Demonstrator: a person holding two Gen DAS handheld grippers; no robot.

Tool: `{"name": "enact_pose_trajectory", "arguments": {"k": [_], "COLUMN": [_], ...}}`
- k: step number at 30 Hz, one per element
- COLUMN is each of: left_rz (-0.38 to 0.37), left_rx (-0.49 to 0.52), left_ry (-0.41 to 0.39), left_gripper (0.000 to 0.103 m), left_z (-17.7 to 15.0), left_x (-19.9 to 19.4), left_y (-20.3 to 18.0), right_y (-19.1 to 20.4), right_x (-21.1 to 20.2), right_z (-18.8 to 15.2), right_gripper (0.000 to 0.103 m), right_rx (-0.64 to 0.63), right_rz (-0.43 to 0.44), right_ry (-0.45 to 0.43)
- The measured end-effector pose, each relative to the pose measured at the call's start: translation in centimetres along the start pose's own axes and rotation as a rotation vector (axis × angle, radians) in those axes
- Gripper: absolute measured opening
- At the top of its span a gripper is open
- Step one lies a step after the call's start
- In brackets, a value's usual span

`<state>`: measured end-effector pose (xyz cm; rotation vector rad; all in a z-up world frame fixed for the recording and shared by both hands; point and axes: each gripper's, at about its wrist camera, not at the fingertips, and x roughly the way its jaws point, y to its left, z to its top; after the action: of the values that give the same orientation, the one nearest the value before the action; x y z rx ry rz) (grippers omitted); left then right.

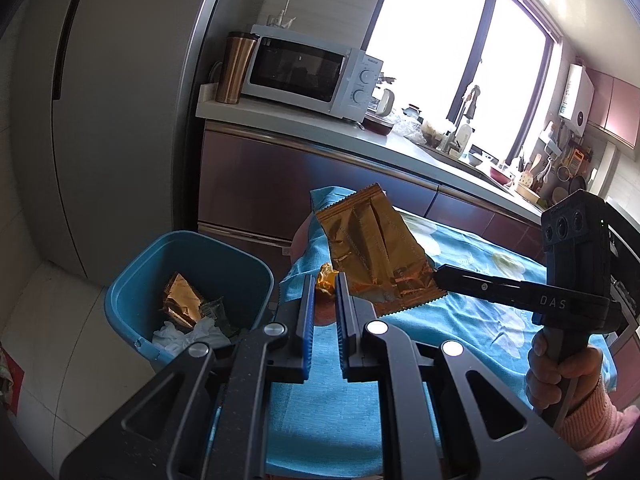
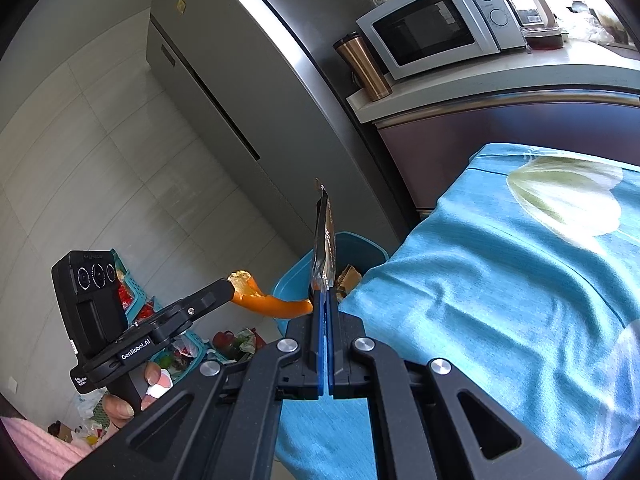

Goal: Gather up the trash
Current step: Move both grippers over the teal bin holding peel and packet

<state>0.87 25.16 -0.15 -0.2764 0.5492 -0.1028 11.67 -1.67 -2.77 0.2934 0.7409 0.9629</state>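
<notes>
Right claw (image 2: 323,292): pressed together on one end of a gold wrapper (image 1: 370,248), held above the table's (image 1: 460,320) cloth-covered corner, beside the blue bin (image 1: 132,300), apparently for dropping in. Left claw (image 1: 323,284): nearly closed, pinching an orange peel (image 2: 268,300). Left view shows the wrapper's broad face and the rubbish in the bin; right view shows it edge-on, plus the peel's full curl.

A tall grey steel refrigerator (image 1: 120,120) fills nine o'clock. At twelve, a white microwave oven (image 1: 312,74) sits on the pale countertop (image 1: 288,114), a copper-coloured travel mug (image 1: 236,68) beside it. Bright daylight floods the large window (image 1: 452,48) toward one o'clock. Pale floor tiles (image 2: 88,152) below.
</notes>
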Motion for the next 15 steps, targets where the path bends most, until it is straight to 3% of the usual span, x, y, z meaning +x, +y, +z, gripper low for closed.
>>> {"name": "enact_pose_trajectory", "arguments": {"k": [15], "left_rz": [0.028], "left_rx": [-0.018], "left_ry": [-0.003], "left_gripper": [0.01], "left_z": [0.0], "left_x": [-0.3], "left_y": [0.3], "right_y": [0.2], "right_x": [1.2], "right_z": [0.4], "right_gripper": [0.0], "right_rx": [0.006], "right_rz": [0.013], "right_ry": [0.015]}}
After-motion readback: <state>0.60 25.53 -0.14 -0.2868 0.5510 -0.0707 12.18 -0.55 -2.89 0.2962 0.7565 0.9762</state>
